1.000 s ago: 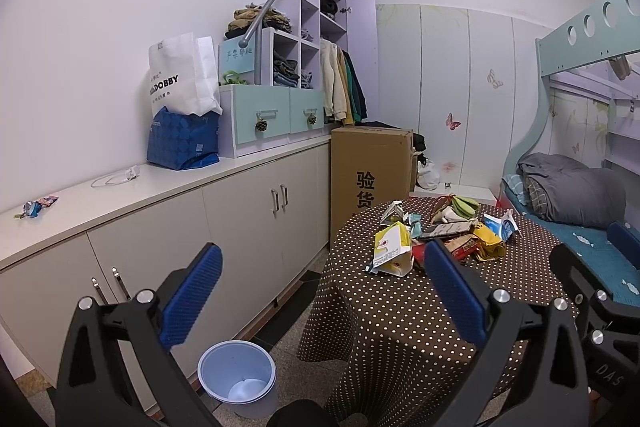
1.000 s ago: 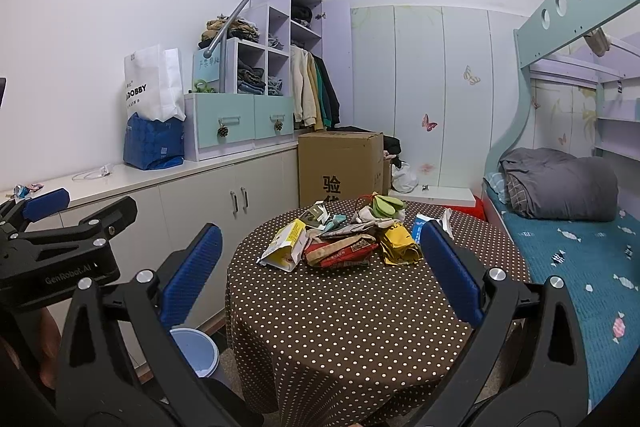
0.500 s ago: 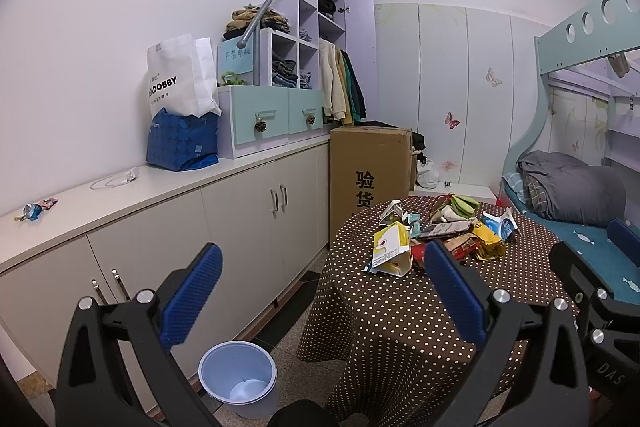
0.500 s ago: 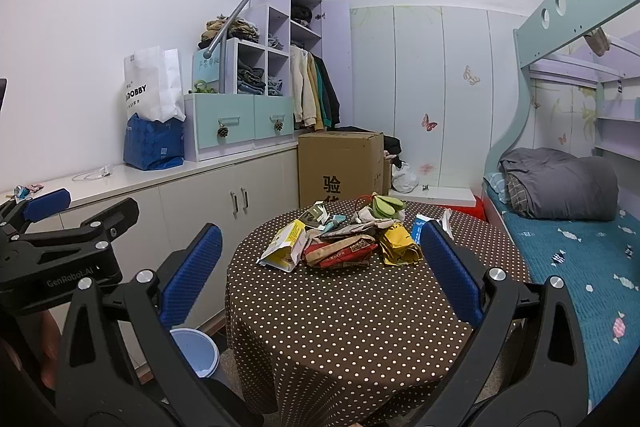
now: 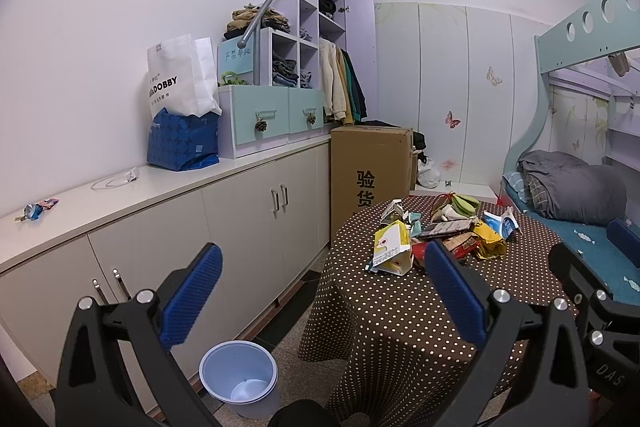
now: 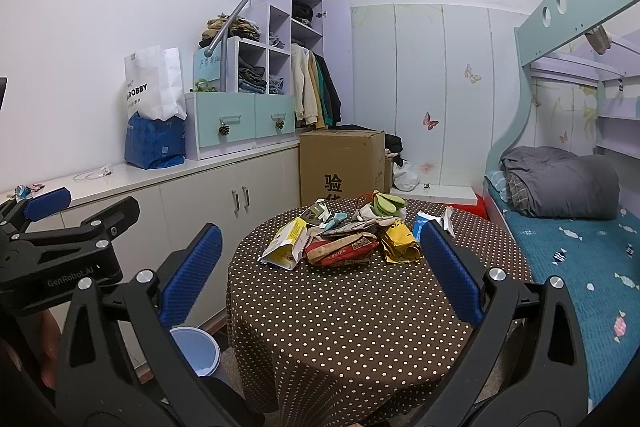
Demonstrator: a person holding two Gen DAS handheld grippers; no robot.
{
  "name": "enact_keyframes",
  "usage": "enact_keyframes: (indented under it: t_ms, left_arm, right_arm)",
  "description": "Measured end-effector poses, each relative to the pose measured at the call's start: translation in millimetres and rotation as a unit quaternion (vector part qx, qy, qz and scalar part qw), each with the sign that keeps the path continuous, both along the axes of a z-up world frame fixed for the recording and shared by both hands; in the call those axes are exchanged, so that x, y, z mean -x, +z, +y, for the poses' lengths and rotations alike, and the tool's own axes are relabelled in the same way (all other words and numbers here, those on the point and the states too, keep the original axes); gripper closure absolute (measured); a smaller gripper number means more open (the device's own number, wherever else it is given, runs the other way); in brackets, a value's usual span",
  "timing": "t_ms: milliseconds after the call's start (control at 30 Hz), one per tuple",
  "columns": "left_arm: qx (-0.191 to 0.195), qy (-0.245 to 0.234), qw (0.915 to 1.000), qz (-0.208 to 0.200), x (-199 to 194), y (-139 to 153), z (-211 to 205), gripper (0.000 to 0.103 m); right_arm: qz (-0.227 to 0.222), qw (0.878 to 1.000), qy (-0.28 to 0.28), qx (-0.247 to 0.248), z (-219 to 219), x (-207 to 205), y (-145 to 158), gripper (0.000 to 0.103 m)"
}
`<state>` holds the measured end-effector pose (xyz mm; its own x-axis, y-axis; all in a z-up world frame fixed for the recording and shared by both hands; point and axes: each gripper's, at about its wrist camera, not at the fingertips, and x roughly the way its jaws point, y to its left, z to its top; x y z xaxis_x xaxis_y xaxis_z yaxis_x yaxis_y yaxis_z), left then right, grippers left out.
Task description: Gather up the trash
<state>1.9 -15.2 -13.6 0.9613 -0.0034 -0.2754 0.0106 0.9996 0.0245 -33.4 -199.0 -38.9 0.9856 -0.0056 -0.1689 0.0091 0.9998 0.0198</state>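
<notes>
Almost nothing has moved since earlier. Both hand-held grippers, left [image 5: 320,291] and right [image 6: 318,267], are held wide open, empty, short of the crumpled wrapper pile [image 6: 344,239] on the brown polka-dot desk [image 6: 340,311]; pale blue plastic bin [image 5: 239,379] placed beside, presumably for drops.

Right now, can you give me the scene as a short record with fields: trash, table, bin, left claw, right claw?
trash: pile of wrappers and cartons on the far half of the table
table: round, brown dotted cloth
bin: pale blue, on the floor left of the table, nearly empty
left claw: open, holding nothing, short of the pile
right claw: open, holding nothing, short of the pile
</notes>
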Motion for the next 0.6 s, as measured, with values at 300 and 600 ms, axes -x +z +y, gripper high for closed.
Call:
enact_keyframes:
  t_ms: [300,600]
  left_arm:
    - [0.000,0.001,1.0000,0.001,0.7,-0.2,1.1,0.004]
    - [0.001,0.003,1.0000,0.002,0.9,-0.7,3.7,0.004]
  right_arm:
    - [0.002,1.000,0.003,-0.001,7.6,-2.2,-4.3,0.006]
    - [0.004,1.000,0.005,-0.002,9.2,-1.9,-3.6,0.006]
